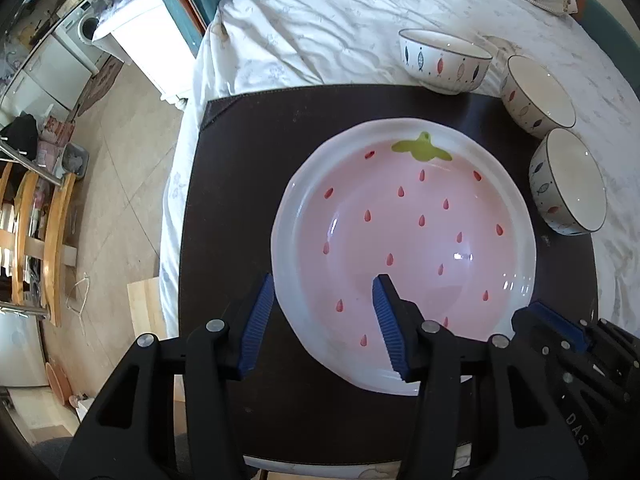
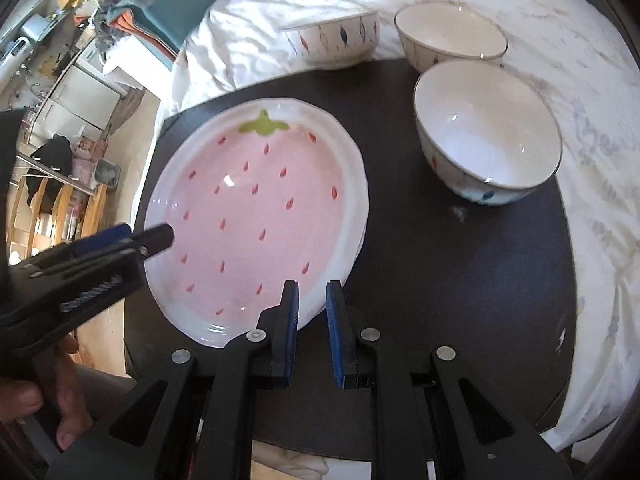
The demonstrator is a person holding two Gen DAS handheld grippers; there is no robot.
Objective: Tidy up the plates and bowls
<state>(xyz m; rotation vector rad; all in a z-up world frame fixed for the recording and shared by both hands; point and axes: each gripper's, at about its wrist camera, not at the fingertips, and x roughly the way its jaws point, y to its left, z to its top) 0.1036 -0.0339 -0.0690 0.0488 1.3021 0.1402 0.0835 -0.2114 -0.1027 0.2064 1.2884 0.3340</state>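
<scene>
A pink strawberry-pattern plate [image 1: 404,236] with a white rim lies on the dark mat [image 1: 240,184]; it also shows in the right wrist view [image 2: 256,216], apparently atop another plate. My left gripper [image 1: 324,312] is open, its jaws astride the plate's near-left rim, one finger over the plate, one outside. My right gripper [image 2: 313,312] straddles the plate's near-right rim with a narrow gap, jaws closed on the rim. Three white fish-pattern bowls [image 1: 444,60] [image 1: 538,96] [image 1: 568,180] stand at the mat's far right; the nearest shows large in the right wrist view [image 2: 486,136].
The mat lies on a bed with a white crumpled sheet [image 1: 320,24]. The floor and wooden furniture [image 1: 52,216] lie to the left. The left gripper [image 2: 132,240] shows in the right wrist view, the right gripper [image 1: 560,332] in the left view.
</scene>
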